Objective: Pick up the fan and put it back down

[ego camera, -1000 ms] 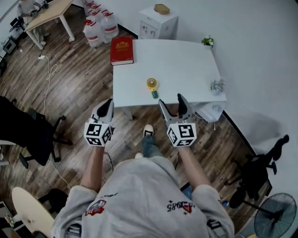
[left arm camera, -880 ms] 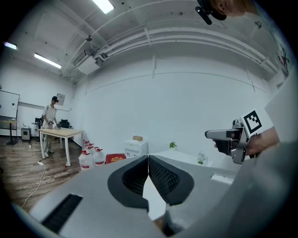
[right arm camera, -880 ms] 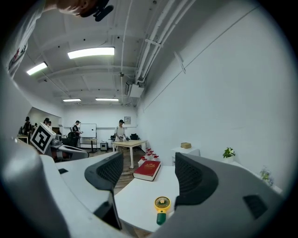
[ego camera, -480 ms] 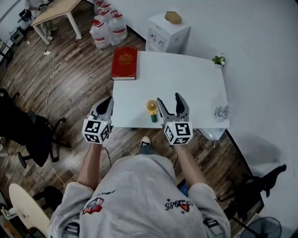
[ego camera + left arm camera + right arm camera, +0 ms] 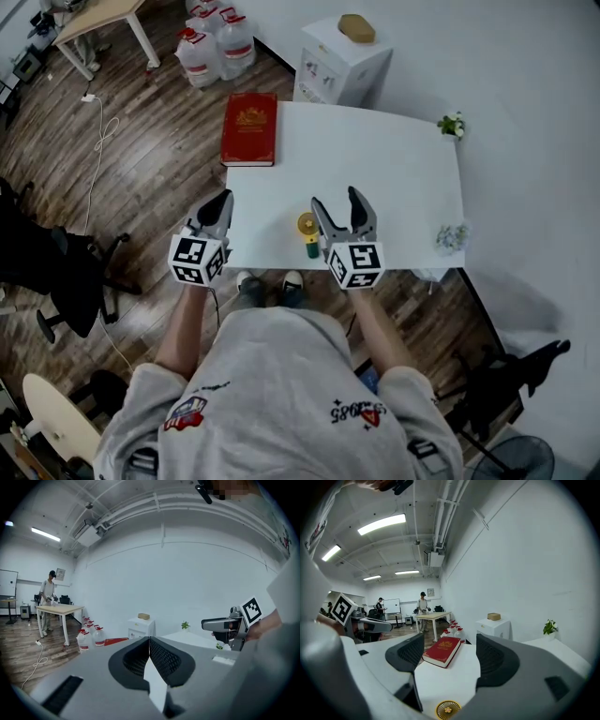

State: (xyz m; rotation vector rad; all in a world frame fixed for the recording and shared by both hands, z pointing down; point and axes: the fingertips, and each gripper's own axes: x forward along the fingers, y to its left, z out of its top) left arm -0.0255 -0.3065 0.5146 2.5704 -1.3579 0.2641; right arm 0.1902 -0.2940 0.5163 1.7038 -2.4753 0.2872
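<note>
A small yellow fan (image 5: 307, 225) with a green base stands near the front edge of the white table (image 5: 375, 159). My right gripper (image 5: 339, 208) is open over that edge; the fan sits just left of its left jaw, apart from it. In the right gripper view the fan (image 5: 448, 710) shows at the bottom, below the wide, empty gap of the right gripper (image 5: 452, 656). My left gripper (image 5: 220, 208) hovers at the table's front left corner, shut on nothing. In the left gripper view the left gripper (image 5: 149, 644) has its jaws pressed together.
A red book (image 5: 249, 128) lies at the table's far left corner. Two small plants (image 5: 452, 125) (image 5: 450, 236) stand along the right edge. A white cabinet (image 5: 344, 56) and water bottles (image 5: 214, 47) stand behind the table, an office chair (image 5: 56, 272) at left.
Both grippers have moved forward to the table's front edge as the person stepped closer. The fan is now right beside the right gripper's left jaw. Jaw openings look unchanged.
</note>
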